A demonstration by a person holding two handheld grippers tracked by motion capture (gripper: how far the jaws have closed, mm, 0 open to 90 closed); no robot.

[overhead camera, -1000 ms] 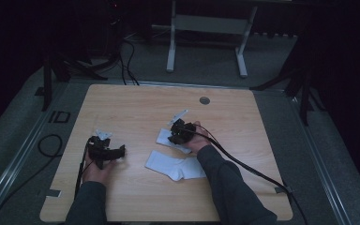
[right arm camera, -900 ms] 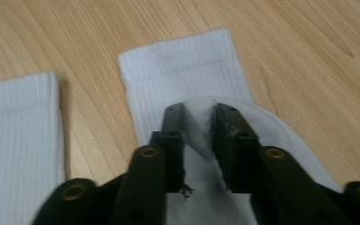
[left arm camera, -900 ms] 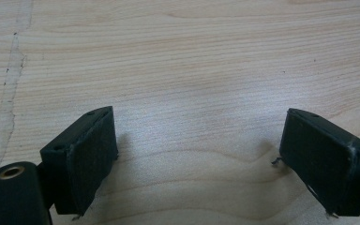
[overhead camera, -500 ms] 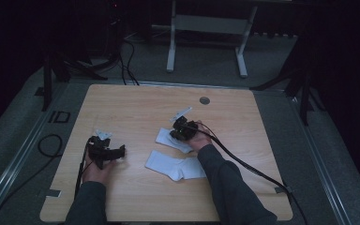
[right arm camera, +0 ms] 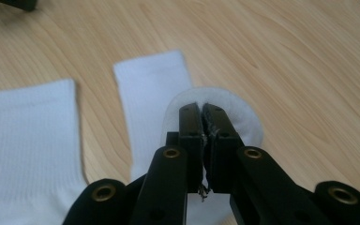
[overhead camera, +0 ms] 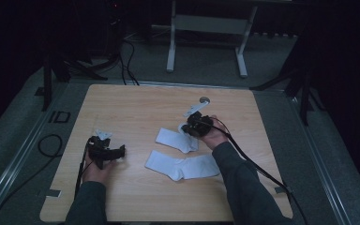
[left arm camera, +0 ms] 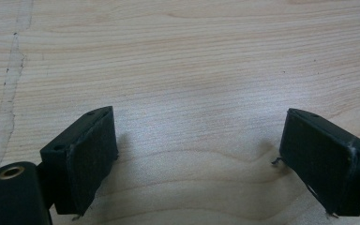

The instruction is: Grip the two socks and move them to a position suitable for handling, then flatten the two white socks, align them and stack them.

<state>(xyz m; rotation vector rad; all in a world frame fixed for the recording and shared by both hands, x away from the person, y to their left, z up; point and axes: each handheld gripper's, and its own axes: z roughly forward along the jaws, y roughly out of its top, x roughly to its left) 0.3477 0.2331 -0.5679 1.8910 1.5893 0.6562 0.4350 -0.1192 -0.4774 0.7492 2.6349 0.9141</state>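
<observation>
A: Socks — two white ones on the desk (overhead camera: pixel 136 108), near its middle. The far sock (overhead camera: pixel 176 139) is the one in hand; the near sock (overhead camera: pixel 183 167) lies flat just in front of it, towards the person.

B: Who has it?

A: The right gripper (right arm camera: pixel 201 115). Its fingers (right arm camera: pixel 190 124) are pressed together on a fold of the far sock's toe end, with the white cloth bulging round the tips. The rest of that sock lies on the wood.

B: And the left gripper (left arm camera: pixel 197 154)?

A: At rest on bare desk, well apart from both socks, fingers spread wide with nothing between them.

B: How should the lift go?

A: I'd say slowly and straight up at first, so the pinch doesn't slip off that thin fold. Then carry the toe over towards the cuff, or across onto the near sock, keeping it low so the cloth doesn't twist. The left could pin the cuff if it drags.

B: What differs from a second ago?

A: The right gripper's fingers have just been closing, with the sock's toe between them. That hand also sits a little farther up the desk and looks raised. The left hand and the near sock lie as they did.
</observation>
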